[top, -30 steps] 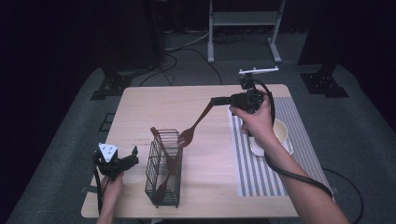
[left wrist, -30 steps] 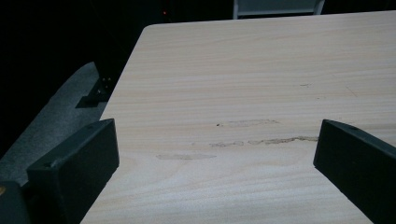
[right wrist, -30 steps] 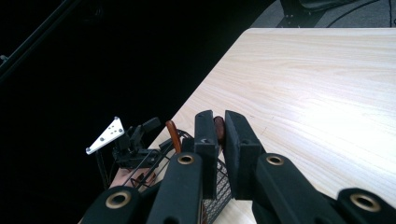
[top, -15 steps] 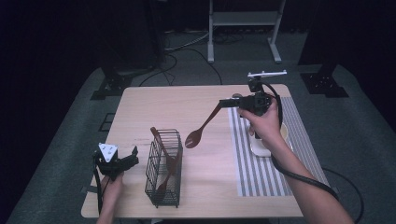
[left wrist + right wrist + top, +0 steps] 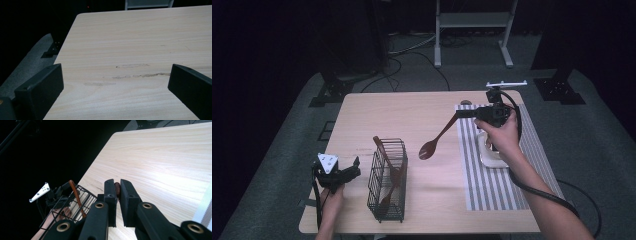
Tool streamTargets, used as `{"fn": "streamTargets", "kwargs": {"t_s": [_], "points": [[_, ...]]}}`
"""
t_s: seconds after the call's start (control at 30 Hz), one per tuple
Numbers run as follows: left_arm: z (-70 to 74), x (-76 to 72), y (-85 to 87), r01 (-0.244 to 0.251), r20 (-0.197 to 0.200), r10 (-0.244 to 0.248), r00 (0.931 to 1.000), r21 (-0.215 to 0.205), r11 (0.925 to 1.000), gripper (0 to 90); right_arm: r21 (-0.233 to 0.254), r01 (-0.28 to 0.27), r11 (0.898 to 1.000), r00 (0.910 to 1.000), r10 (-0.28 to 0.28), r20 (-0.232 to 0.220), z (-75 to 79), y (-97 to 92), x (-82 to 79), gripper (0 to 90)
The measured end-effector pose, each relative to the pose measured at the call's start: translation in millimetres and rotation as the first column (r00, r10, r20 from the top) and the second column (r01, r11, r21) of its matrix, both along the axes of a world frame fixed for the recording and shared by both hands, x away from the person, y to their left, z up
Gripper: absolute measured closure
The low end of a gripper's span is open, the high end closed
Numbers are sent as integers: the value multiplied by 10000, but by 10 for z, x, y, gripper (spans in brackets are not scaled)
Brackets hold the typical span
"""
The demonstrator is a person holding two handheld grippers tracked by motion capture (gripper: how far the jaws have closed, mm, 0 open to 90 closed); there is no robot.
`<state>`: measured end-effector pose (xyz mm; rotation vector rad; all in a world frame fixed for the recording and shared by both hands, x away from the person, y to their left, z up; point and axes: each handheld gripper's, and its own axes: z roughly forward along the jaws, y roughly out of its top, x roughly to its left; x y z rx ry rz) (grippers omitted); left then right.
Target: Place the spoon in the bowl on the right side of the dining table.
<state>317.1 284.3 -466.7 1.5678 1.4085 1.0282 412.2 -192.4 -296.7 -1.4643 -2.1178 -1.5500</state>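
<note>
Hanging from right hand-held gripper (image 5: 463, 114), wooden spoon (image 5: 437, 139), bowl down-left

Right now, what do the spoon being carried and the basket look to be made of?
The spoon looks like wood with a dark reddish-brown, slightly glossy finish; it could be lacquered or plastic. The basket is thin black wire in an open grid, probably coated metal, with table showing through the gaps.
</note>
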Motion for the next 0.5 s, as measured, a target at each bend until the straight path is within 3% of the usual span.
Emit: {"fn": "streamTargets", "kwargs": {"t_s": [0.5], "points": [[0,0,0,-8,-9,8,10000,30,10000,0,-54,380,9993,9990,-381,-233,-133,-185,7,836]]}}
